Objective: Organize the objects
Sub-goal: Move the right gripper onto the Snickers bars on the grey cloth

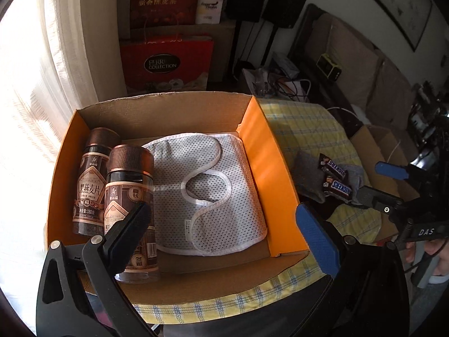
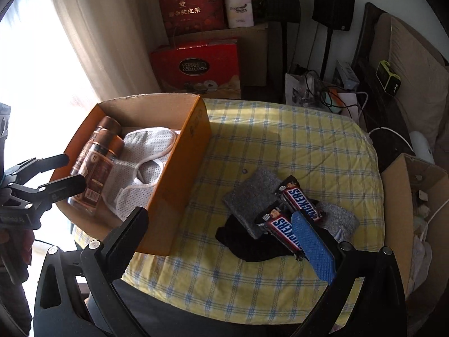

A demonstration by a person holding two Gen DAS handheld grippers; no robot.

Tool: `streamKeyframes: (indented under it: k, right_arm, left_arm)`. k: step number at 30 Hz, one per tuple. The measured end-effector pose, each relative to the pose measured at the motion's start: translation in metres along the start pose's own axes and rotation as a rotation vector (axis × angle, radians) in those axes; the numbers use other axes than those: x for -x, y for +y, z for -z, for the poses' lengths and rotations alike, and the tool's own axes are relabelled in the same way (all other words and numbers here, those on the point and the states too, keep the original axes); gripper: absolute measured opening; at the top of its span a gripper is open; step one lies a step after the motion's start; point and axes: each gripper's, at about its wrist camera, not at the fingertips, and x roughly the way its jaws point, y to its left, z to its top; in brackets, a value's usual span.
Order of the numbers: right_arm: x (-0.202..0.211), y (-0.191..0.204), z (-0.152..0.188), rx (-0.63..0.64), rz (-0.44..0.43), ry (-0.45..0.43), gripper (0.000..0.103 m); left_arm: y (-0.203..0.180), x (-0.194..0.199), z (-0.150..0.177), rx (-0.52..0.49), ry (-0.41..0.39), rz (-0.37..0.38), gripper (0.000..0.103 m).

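table [image 2: 280, 140]: checked cloth | box [image 2: 179, 168] at left edge, open | mesh cloth [image 1: 207, 191] flat in box | two jars [image 1: 132, 213] lying beside it, caps toward far wall | socks [image 2: 252, 199] near right edge | two Snickers [image 2: 280, 227] on socks, long axes diagonal | left gripper [image 1: 221, 219] over box, jaws wide, empty | right gripper [image 2: 221, 238] above bars, jaws wide, empty

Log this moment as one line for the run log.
left gripper: open over box | right gripper: open near Snickers bars | socks: on table

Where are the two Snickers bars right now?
In the right wrist view, both Snickers bars lie outside the orange box, to its right, stacked on the grey socks on the checked cloth.
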Motion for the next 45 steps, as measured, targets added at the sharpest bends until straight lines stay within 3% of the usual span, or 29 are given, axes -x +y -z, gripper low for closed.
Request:
streamKeyframes:
  k: [7,12,20,25,30,38,42,45]
  right_arm:
    - [0.015,-0.055,0.018,-0.107,0.059,-0.02,0.103]
    - [0.018,-0.085,0.03,-0.181,0.051,-0.028,0.102]
    - [0.012,-0.097,0.043,-0.179,0.049,-0.019,0.09]
    - [-0.009,-0.086,0.043,-0.115,-0.009,0.019,0.071]
    - [-0.037,-0.071,0.036,-0.02,-0.056,0.071,0.051]
    - [-0.068,-0.068,0.026,0.085,-0.013,0.137,0.049]
    - [-0.078,-0.068,0.027,0.107,0.006,0.169,0.034]
    - [-0.082,-0.067,0.029,0.125,0.01,0.176,0.034]
  left_arm:
    - [-0.054,-0.013,-0.006,-0.074,0.01,0.05,0.102]
    - [-0.092,-0.025,-0.007,-0.105,0.037,0.099,0.099]
    - [-0.138,-0.046,-0.016,-0.166,0.071,0.11,0.092]
    - [-0.141,-0.056,-0.027,-0.159,0.102,0.109,0.076]
    - [-0.131,-0.059,-0.032,-0.151,0.111,0.085,0.07]
    - [-0.109,-0.062,-0.038,-0.108,0.112,0.076,0.07]
    - [-0.106,-0.064,-0.041,-0.096,0.112,0.083,0.07]
    - [-0.107,-0.067,-0.042,-0.082,0.118,0.104,0.07]
